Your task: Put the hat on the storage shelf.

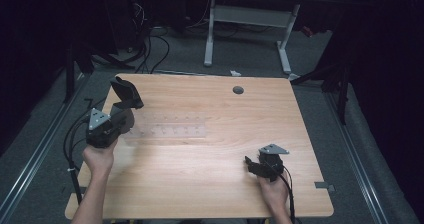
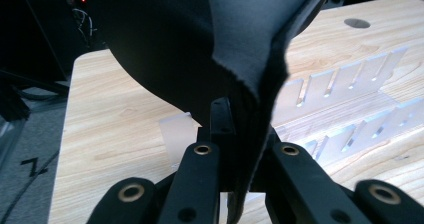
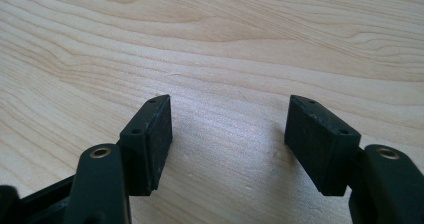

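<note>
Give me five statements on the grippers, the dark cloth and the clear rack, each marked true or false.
1. The left gripper is shut on the dark cloth. True.
2. The right gripper holds the cloth. False: its fingers stand apart over bare table, nothing between them.
3. The clear rack lies on the table beside the left gripper. True.
4. The cloth lies flat on the table. False: it is lifted, pinched at an edge.
5. The rack has slotted walls. True.
</note>
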